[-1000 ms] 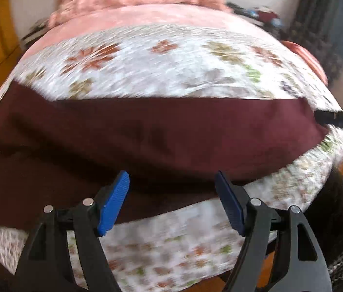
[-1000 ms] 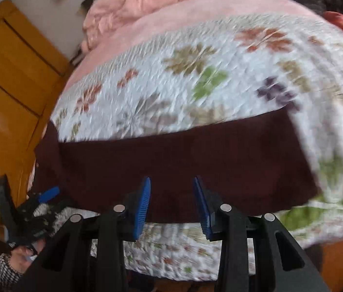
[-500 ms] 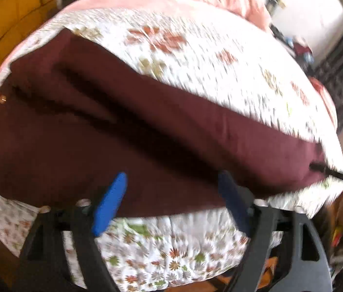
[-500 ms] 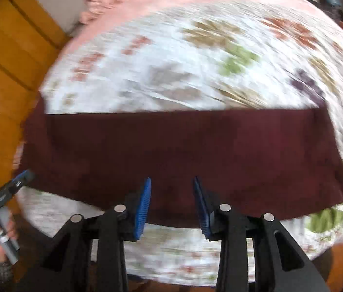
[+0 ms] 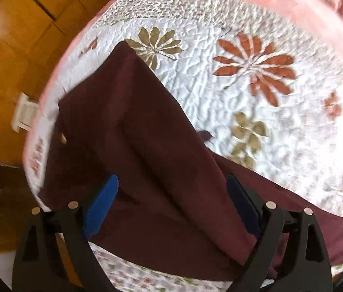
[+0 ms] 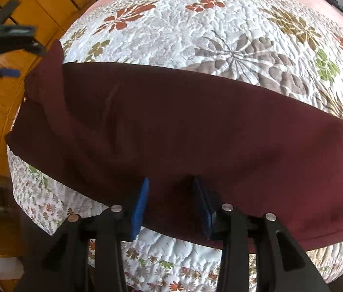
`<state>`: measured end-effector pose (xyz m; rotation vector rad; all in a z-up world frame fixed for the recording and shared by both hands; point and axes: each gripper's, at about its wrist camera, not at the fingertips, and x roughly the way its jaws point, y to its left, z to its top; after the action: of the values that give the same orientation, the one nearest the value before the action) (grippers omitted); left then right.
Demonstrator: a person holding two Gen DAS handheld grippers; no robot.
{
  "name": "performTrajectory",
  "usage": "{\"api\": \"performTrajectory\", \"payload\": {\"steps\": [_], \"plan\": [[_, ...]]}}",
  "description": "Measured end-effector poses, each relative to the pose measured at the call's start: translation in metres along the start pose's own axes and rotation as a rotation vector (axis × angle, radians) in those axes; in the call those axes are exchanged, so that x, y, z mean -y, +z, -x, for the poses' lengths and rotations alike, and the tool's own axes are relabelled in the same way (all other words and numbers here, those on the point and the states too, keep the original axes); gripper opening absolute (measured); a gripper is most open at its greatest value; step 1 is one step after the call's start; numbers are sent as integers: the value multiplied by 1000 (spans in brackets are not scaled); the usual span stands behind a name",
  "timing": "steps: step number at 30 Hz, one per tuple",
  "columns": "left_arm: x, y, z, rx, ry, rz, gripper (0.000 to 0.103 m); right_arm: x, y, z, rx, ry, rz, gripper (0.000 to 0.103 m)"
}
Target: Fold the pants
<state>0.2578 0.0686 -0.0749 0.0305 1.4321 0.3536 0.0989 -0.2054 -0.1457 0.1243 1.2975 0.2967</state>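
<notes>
The pants (image 6: 195,131) lie on the bed, spread across the floral quilt (image 6: 232,29) as a long maroon band, already doubled leg over leg. The waist end, with its small metal button (image 5: 62,138), sits near the bed's left edge, close to the wooden wardrobe (image 5: 8,48).

The left claw (image 5: 171,204) is spread wide above the waist end, with no cloth between its blue pads (image 5: 101,204). The right claw (image 6: 170,204) stands partly apart over the near edge of the fabric. Whether its pads already touch the cloth cannot be settled from this angle, but nothing appears pinched.

Likely faults from this state:

- Single-layer pickup. The garment is two layers thick. A shallow closure at the edge may catch only the top leg, causing the layers to separate when lifted.
- Uneven fold. The claws address different points along the band. If one lifts before the other, the fabric will skew and the hems will not align.
- Quilt capture. The quilted cover is soft and raised. A deep closure may pinch it together with the pants.
- Edge slip. The waist end lies near the bed's edge, so a sideways drag could pull it over.
</notes>
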Motion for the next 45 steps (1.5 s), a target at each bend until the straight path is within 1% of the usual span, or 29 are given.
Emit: {"api": "performTrajectory", "payload": {"steps": [2,3,4,8,10,12,13,14,15,17,18,19,20,23,24,26,27,28,30,31,33,34,36,37,40,41,42,43,45], "plan": [[2,12,-12,-36,58,-21,90,3,1,0,-1,18,-12,42],[-2,14,-15,-51,60,-22,90,4,0,0,1,27,-16,42],[1,16,-22,-78,58,-19,90,4,-1,1,3,33,-19,42],[3,26,-46,-178,11,-13,90,7,-3,1,12,51,-20,43],[-1,30,-56,-209,-6,-3,90,6,-4,0,16,56,-18,44],[-7,33,-68,-238,-6,-4,90,7,-6,1,20,61,-19,44],[-11,34,-72,-251,-29,5,84,7,-6,1,21,65,-20,44],[-15,34,-74,-268,-66,22,75,8,-6,1,23,70,-22,44],[-18,34,-76,-275,-79,35,71,9,-7,2,24,74,-23,44],[-24,32,-74,-272,-97,57,51,9,-7,1,26,78,-24,45],[-26,31,-72,-264,-100,58,44,9,-7,1,28,78,-23,45],[-30,28,-68,-255,-122,71,32,9,-7,1,29,78,-22,45],[-35,25,-66,-249,-139,84,22,9,-7,2,30,77,-22,45],[-49,12,-52,-191,-187,107,15,7,-6,0,33,79,-21,45],[-54,7,-48,-175,-199,121,15,7,-7,1,34,81,-22,45],[-70,-15,-32,-96,-238,149,15,8,-7,1,33,85,-20,45],[-75,-22,-27,-70,-246,152,14,8,-7,1,33,86,-21,45],[-84,-38,-19,-27,-260,165,14,8,-7,2,33,87,-22,45],[-96,-63,-8,32,-288,188,14,8,-7,2,32,85,-22,45],[-106,-81,-5,64,-301,202,14,7,-7,2,32,81,-21,45],[-119,-105,-6,97,-307,230,14,4,-7,2,32,70,-15,45],[-126,-123,-9,117,-313,246,15,3,-7,2,33,65,-12,45],[-130,-143,-18,138,-318,266,15,1,-7,3,35,60,-9,46],[-123,-148,-23,145,-316,267,15,1,-6,5,38,59,-11,46],[-124,-164,-36,171,-325,283,15,-5,-3,21,89,70,-18,47],[-123,-166,-40,178,-324,280,15,-11,-1,26,103,88,-4,47],[-123,-169,-41,189,-327,279,15,-22,3,31,108,129,26,47],[-122,-171,-42,201,-326,277,15,-34,5,34,107,164,56,47],[-122,-172,-45,210,-322,270,15,-54,8,31,94,202,96,47]]}}
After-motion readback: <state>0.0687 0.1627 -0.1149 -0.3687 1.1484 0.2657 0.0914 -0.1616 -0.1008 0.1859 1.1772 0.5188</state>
